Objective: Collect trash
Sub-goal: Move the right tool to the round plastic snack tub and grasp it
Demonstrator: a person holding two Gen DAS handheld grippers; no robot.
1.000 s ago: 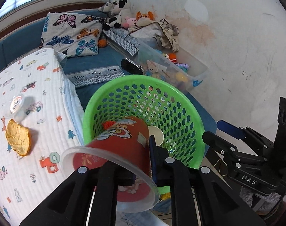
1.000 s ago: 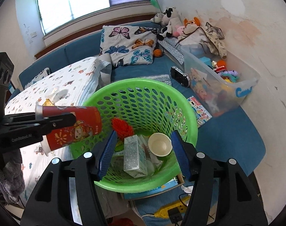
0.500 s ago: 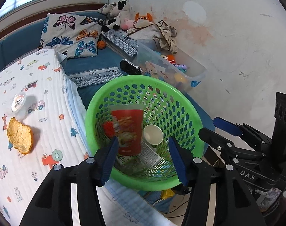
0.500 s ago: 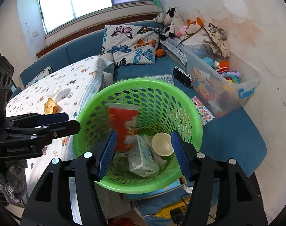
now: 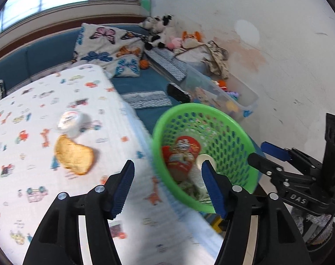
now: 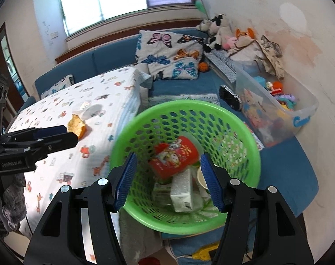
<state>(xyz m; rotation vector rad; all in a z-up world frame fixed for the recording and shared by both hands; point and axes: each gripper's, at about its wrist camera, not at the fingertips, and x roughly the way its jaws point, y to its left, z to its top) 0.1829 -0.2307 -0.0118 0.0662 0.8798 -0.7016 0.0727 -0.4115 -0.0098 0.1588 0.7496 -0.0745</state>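
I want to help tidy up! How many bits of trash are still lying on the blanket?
2. An orange peel lies near the blanket's middle, and a small white cup sits just behind it. More might be hiding past the edge of the picture.

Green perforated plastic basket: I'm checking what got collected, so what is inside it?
Inside the green perforated plastic basket lie a red printed paper cup, a white carton and a small white cup. Anything beneath them is hidden.
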